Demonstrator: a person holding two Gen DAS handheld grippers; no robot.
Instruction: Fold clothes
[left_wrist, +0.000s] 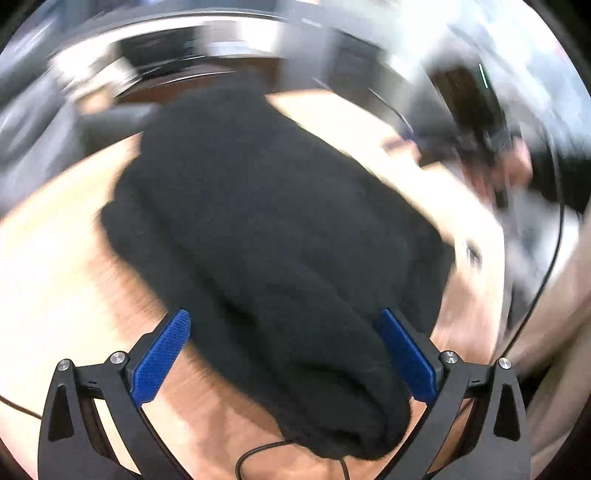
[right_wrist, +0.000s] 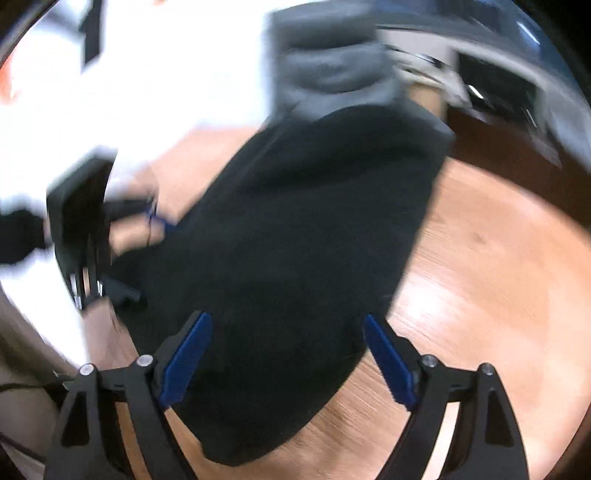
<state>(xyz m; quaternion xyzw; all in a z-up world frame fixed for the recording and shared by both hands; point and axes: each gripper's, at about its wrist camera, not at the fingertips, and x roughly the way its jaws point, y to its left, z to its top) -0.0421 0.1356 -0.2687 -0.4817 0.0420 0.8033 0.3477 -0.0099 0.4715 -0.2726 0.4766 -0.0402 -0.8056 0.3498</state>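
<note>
Left gripper (left_wrist: 282, 321), jaws spread wide, holds nothing: its ribbed blue pads (left_wrist: 162, 356) sit on matte black fingers tipped with silver bolts, flanking a narrow rolled end of the black garment (left_wrist: 266, 221) without pinching it. The cloth, a soft, dull knit with a fuzzy nap, lies flat between and ahead of the fingers, widening into a long rounded slab with thick folded edges that stretches away across the worktop (left_wrist: 55, 258). That surface is pale, warm-toned wood with fine straight grain and a slight sheen. A thin black cable (left_wrist: 258, 452) loops on the wood just below the cloth's near end.

Right gripper (right_wrist: 288, 325) is likewise wide open and empty, its blue pads (right_wrist: 186, 360) hovering to either side of the same garment (right_wrist: 295, 240), whose tapered, rounded near end points back between the fingers. From here the cloth broadens ahead into a smooth dark panel with a squared far corner. Left of and ahead of these fingers, blurred, the other gripper (right_wrist: 79, 236) appears at the garment's edge. Beyond the cloth's far end lies a grey, lumpy folded bundle (right_wrist: 328, 70), softened by motion blur; bare worktop (right_wrist: 480, 277) curves off to the right.
</note>
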